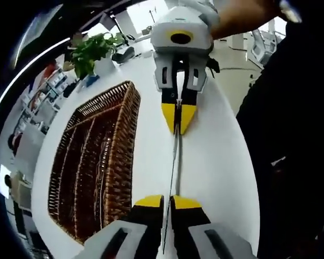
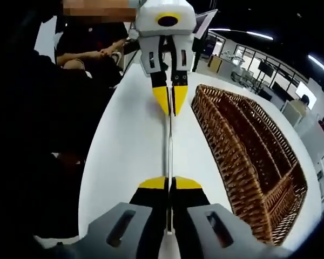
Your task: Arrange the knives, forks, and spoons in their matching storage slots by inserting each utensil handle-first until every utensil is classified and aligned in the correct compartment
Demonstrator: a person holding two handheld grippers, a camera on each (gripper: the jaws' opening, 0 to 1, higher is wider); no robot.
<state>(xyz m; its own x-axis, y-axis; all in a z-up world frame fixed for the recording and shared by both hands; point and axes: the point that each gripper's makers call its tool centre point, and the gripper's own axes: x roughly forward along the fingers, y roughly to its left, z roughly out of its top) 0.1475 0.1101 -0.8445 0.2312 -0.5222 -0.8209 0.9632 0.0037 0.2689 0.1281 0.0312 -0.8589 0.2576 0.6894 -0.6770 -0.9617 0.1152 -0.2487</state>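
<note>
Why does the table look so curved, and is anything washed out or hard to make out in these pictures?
Left gripper view: the fisheye lens bows the white table and wicker tray; windows behind the plant blow out white. Right gripper view: same bulging, ceiling lights glare, and the thin utensil between both grippers is too edge-on to identify.

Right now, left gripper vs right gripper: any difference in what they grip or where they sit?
The left gripper and the right gripper face each other, pinching opposite ends of one thin utensil. The wicker tray lies to the left gripper's left but the right gripper's right. Both are shut, with yellow tips.
</note>
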